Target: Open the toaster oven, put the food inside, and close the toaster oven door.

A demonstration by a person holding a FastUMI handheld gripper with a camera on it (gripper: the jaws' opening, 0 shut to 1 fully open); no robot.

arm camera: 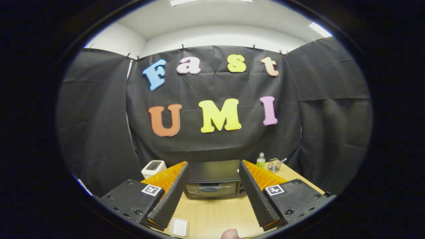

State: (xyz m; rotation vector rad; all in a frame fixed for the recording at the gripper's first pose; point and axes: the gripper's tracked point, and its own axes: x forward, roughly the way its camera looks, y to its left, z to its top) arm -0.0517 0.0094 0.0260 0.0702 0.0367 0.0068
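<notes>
Black cloth hangs as the booth wall behind a light wooden counter point(215, 215), with a white ceiling above it.

Toaster oven point(213, 181): dark body, sits at the far side of the counter against the cloth, directly ahead of the gripper point(211, 169) and framed in the gap between the two fingers. Door is closed; its handle point(209, 188) runs across the upper part of the glass front. A knob shows at the right end of the oven front, partly hidden by the right finger.

Fingers: spread wide apart, nothing held between them, raised above the counter and well short of the oven. Ribbed inner faces turned toward each other. Each finger mount carries a square marker tag.

Left of the oven: a small white appliance point(153, 168) with a dark slotted top, on the counter near the cloth, partly behind the left finger.

Right of the oven: a small bottle point(261, 160) with a green label, and just beside it a clear container point(274, 165) with a utensil handle sticking out.

Nearer than the oven, close under the left finger: a small white ribbed tray-like item point(179, 227) lies flat on the counter. What it is cannot be told.

Close below the fingers, a rounded pale fingertip-like shape point(229, 234) shows; too little is visible to identify it.
</notes>
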